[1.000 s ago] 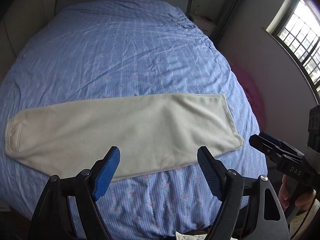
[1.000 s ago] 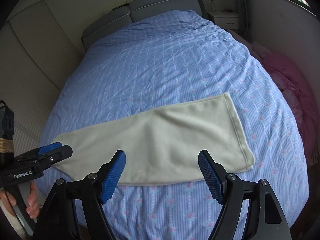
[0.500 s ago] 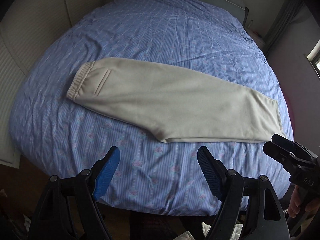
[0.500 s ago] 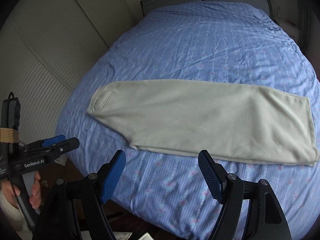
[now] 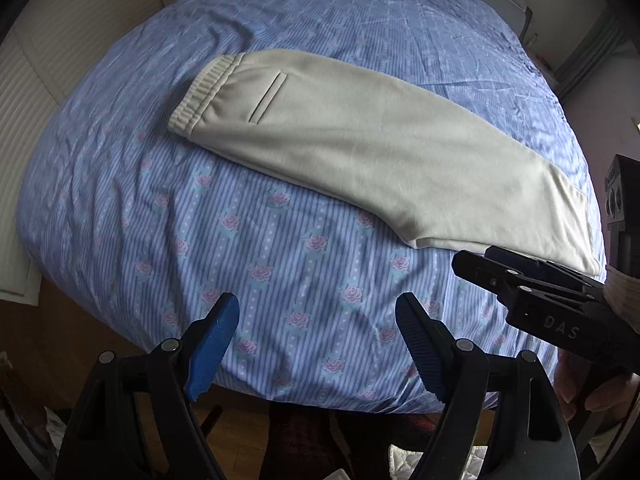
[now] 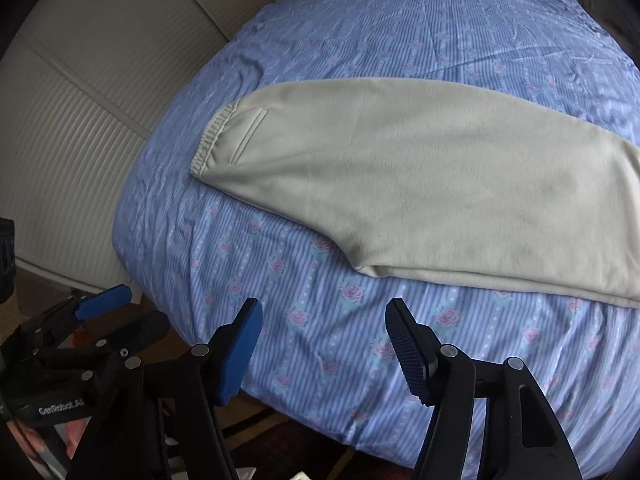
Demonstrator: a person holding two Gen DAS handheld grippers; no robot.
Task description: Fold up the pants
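Blue floral bedspread [image 5: 280, 248] carried cream pants [image 5: 380, 148], legs doubled, waistband toward ten o'clock; left gripper [image 5: 316, 340] hovered agape and empty, right gripper [image 6: 322, 344] narrowing on nothing, presumably nearing its grasp

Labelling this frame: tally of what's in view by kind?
Pants, cream, lying flat: 1
Bed with blue floral cover: 1
Grippers: 2, left gripper open with nothing between its fingers, right gripper closing on nothing
Total: 4
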